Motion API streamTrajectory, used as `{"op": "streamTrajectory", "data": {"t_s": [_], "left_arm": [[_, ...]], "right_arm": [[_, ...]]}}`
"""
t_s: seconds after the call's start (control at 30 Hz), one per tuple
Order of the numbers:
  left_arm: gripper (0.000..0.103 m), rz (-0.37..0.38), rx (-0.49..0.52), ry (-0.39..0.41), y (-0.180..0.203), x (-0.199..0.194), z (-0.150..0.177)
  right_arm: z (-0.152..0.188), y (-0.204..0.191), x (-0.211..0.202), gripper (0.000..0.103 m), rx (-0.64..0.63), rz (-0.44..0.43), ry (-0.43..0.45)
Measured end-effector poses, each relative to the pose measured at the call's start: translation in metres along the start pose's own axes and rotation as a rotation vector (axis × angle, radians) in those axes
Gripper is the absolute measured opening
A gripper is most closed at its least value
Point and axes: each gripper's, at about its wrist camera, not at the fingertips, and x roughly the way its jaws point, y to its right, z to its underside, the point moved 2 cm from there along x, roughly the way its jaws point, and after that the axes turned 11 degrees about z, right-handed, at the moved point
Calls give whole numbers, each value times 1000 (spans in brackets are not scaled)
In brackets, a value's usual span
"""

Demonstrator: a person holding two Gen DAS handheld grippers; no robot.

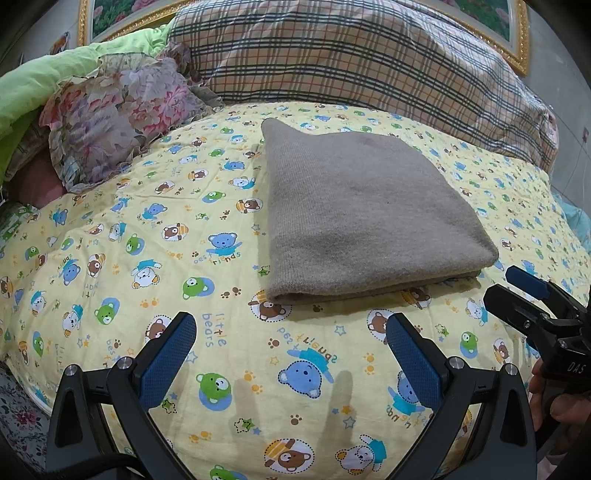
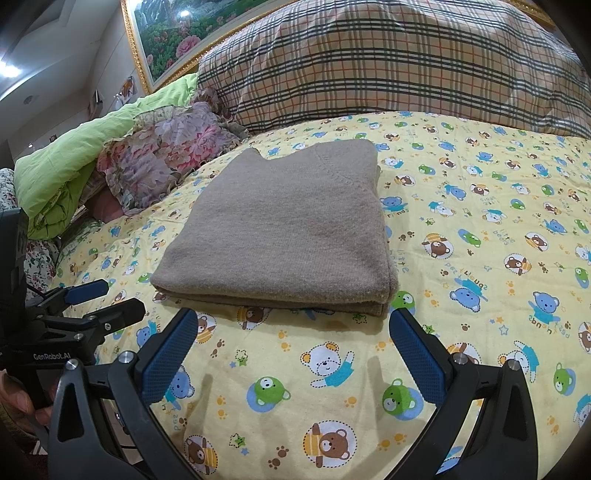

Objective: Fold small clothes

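Observation:
A grey-brown knitted garment [image 1: 365, 214] lies folded into a neat rectangle on the yellow bear-print sheet [image 1: 147, 258]; the right wrist view has the same garment [image 2: 280, 229] just ahead. My left gripper [image 1: 291, 343] hovers open over the sheet, short of the garment's near edge, with nothing between its blue pads. My right gripper [image 2: 291, 339] is likewise open and empty, close in front of the folded edge. Each gripper shows in the other's view: the right gripper [image 1: 524, 291] at the right margin, the left gripper [image 2: 107, 299] at the left, both beside the garment and apart from it.
A large plaid pillow [image 1: 351, 55] lies behind the garment. A floral cushion [image 1: 118, 110] and a green quilt [image 2: 74, 162] are piled at the back left. A gold-framed picture [image 2: 177, 33] hangs on the wall. A hand [image 1: 554, 398] holds the right gripper's handle.

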Motion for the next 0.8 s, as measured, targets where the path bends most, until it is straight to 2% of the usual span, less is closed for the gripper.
{"op": "streamTrajectory", "data": {"t_s": [0.8], "left_arm": [[103,4,0,-1,2,0,-2]], "right_arm": [[-3,-1,-2,103,14,-2,-7]]}}
